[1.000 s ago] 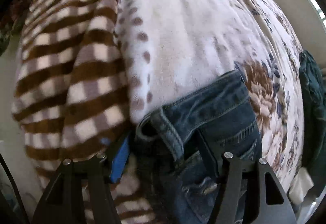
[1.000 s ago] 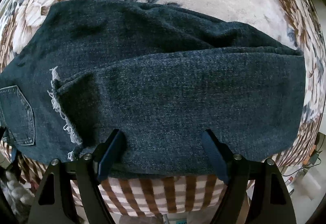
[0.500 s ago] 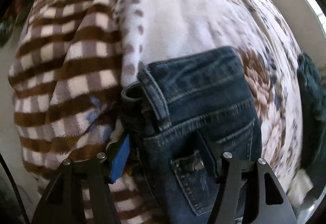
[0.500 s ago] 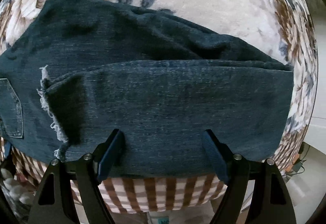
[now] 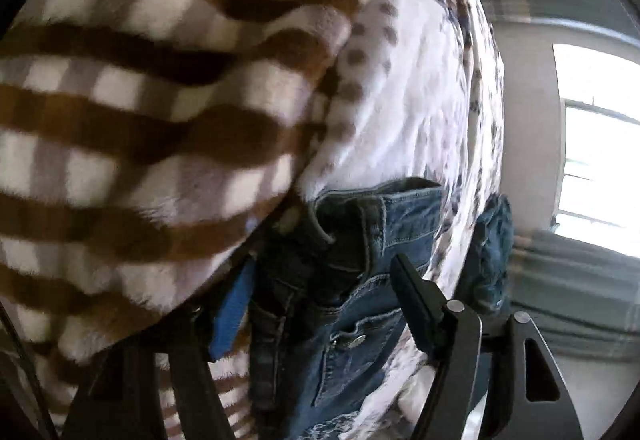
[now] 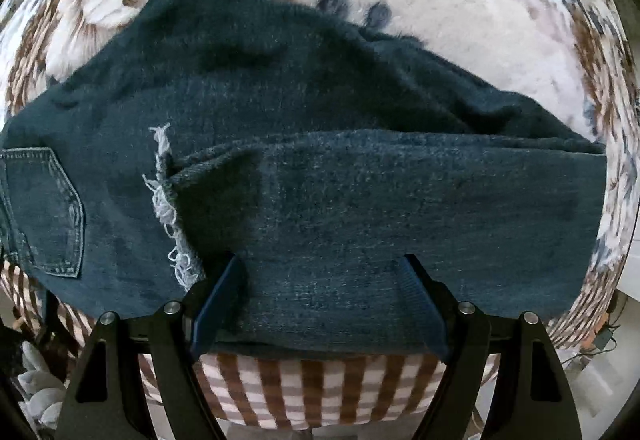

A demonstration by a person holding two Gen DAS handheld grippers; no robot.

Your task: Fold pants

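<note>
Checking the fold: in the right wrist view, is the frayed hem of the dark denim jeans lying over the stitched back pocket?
No, the frayed hem lies beside the back pocket, apart from it.

Folded pants (image 6: 320, 180) lie across a blanket (image 6: 460, 0) directly ahead of the right gripper (image 6: 320, 304) — its fingers spread apart at the near edge, a leg's hem (image 6: 172, 220) just left of the left finger, a back pocket (image 6: 44, 212) farther left. At the left gripper (image 5: 320, 304), the waistband (image 5: 372, 216) sits between the parted fingers — a checked cover (image 5: 140, 120) to the left, a window (image 5: 600, 144) far right.
</note>
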